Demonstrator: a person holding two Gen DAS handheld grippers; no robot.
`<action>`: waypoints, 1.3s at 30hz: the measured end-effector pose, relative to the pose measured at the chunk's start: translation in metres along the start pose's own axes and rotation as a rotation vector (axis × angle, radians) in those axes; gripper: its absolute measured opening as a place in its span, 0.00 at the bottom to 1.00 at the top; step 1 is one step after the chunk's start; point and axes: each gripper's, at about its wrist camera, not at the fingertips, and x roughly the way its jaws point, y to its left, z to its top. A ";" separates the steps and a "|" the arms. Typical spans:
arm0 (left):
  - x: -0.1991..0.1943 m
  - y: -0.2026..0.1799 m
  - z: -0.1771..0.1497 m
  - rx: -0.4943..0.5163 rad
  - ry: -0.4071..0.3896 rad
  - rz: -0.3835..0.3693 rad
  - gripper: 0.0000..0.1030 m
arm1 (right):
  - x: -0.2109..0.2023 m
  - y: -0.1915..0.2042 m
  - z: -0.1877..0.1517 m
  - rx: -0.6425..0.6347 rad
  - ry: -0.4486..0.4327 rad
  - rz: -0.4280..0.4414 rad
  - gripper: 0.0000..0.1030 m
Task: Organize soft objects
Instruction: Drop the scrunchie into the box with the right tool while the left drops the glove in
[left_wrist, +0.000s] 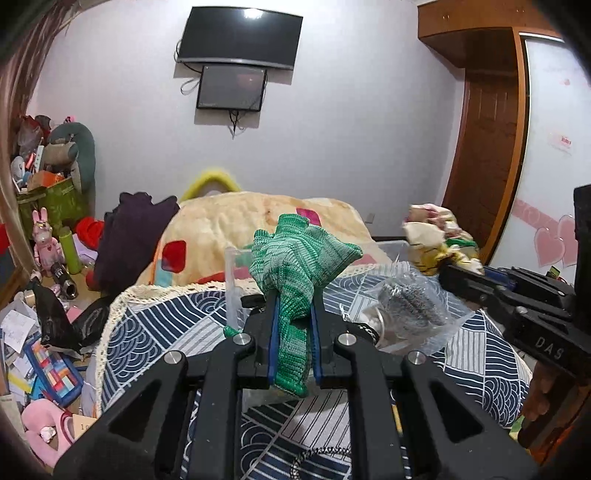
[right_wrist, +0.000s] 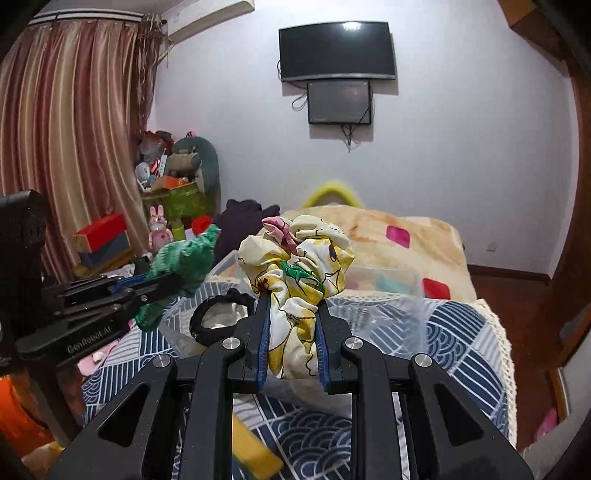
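Fingers (left_wrist: 275, 317) clamp green knit cloth (left_wrist: 295, 254) above clear bin (left_wrist: 391, 247).

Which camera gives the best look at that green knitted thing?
The left wrist view: the green knitted cloth fills the centre, pinched in the left hand-held gripper. The right wrist view shows it only from the side, at the left edge.

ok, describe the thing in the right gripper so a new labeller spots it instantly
Start at the bed with the navy wave-pattern quilt. Above it, the right gripper is shut on a bunched printed cloth. It is cream and yellow with pink and green cartoon patches, unlike the plain green knitted cloth in the left gripper beside it.
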 end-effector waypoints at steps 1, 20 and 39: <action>0.005 0.000 0.000 0.000 0.009 0.000 0.13 | 0.004 0.001 -0.001 -0.002 0.011 0.003 0.18; 0.068 -0.002 -0.005 0.021 0.160 0.012 0.14 | 0.067 0.008 -0.014 -0.046 0.225 -0.008 0.20; 0.009 -0.016 -0.006 0.056 0.102 -0.042 0.43 | 0.014 0.003 -0.004 -0.037 0.106 -0.014 0.52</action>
